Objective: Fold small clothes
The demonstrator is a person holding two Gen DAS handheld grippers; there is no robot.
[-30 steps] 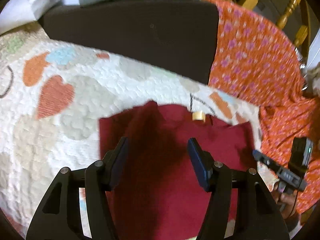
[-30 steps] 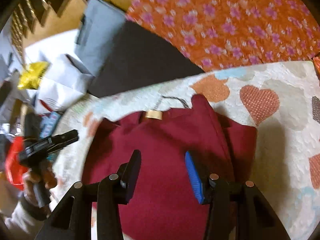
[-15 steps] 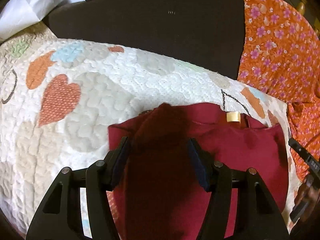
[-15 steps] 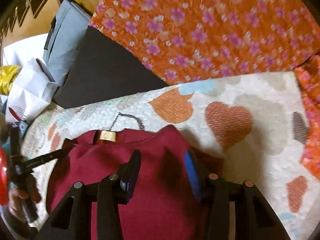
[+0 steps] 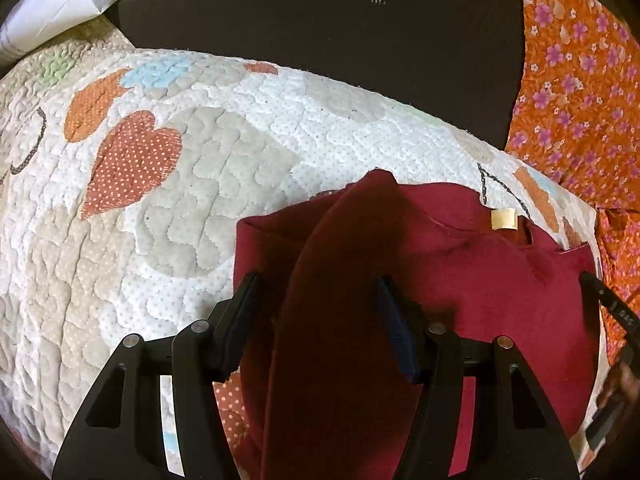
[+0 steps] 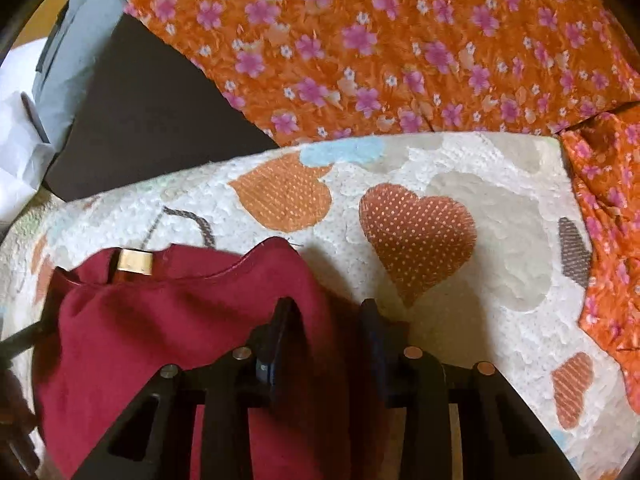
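Observation:
A small dark red garment with a tan neck label lies on a white quilt with heart patches. My left gripper is open; a raised fold of the red cloth runs between its fingers. In the right wrist view the garment and its label lie at the lower left. My right gripper is open over the garment's right edge, with red cloth between its fingers. The other gripper's tip shows at the right edge of the left wrist view.
An orange cloth with pink flowers lies behind and to the right of the quilt. A dark flat pad lies beyond the quilt's far edge. White paper and a grey item sit at the back left.
Both grippers moved outward toward the garment's side edges. The left view shifted left and the right view shifted right. Both stay open, and the cloth folds between the fingers rose.

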